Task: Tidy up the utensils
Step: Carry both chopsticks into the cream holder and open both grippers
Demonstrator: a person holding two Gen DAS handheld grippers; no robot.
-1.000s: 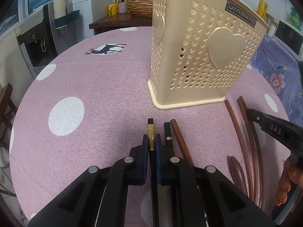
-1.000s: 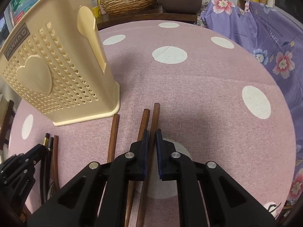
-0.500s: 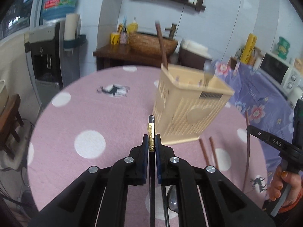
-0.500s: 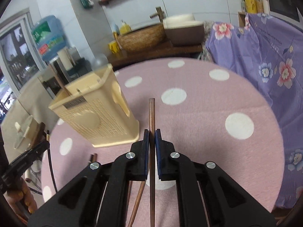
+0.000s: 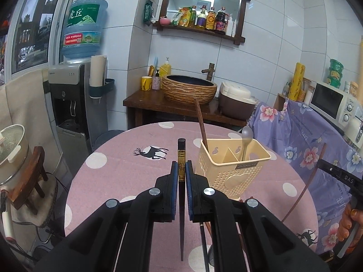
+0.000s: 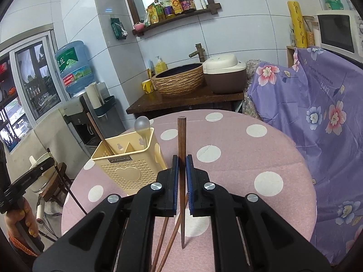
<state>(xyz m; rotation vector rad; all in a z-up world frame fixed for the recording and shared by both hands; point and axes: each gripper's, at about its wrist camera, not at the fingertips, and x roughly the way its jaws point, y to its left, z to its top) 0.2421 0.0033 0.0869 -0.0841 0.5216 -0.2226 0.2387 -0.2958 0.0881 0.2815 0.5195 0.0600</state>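
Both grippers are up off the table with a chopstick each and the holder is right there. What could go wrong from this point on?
1. The left gripper pinches the black chopstick near its top, so the long end below could swing and miss the utensil holder.
2. The right gripper grips the brown chopstick likewise; two arms converging on one holder could collide.
3. The spoon and wooden chopstick already standing inside could block insertion.
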